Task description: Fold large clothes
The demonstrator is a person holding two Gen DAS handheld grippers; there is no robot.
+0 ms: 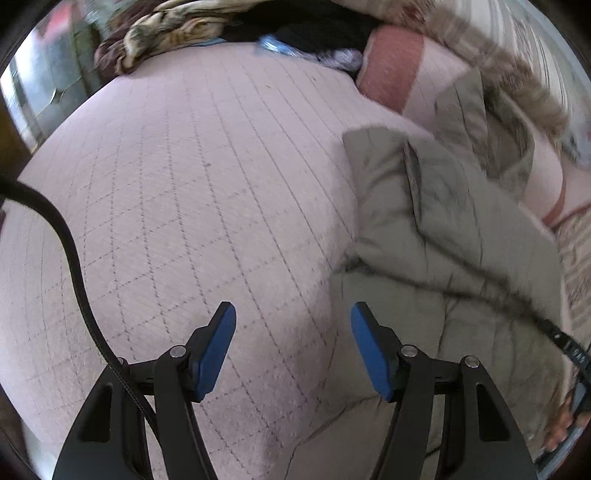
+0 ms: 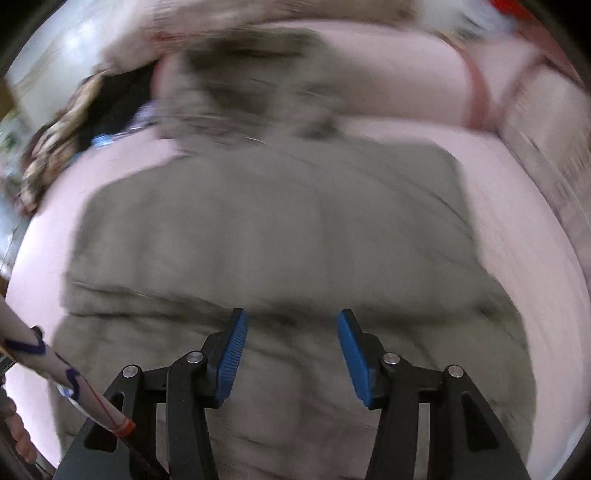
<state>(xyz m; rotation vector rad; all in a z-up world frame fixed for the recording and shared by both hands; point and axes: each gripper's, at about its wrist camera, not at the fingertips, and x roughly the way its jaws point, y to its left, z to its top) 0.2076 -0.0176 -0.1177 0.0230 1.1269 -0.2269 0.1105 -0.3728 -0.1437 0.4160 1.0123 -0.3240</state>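
Note:
A large olive-grey padded coat (image 1: 443, 229) with a fur-trimmed hood (image 1: 517, 81) lies on a pink quilted bed cover (image 1: 184, 184). In the left wrist view it fills the right side. My left gripper (image 1: 293, 314) is open and empty above the bare cover, just left of the coat's edge. In the right wrist view the coat (image 2: 277, 236) lies spread below, blurred. My right gripper (image 2: 291, 321) is open and empty, hovering above the coat's near part.
A patterned brown blanket (image 1: 166, 29) and dark clothes (image 1: 303, 33) are piled at the far edge of the bed. A pink pillow (image 1: 391, 66) lies beside the hood. A black cable (image 1: 74, 266) hangs at the left. A sleeved arm (image 2: 55, 369) shows at lower left.

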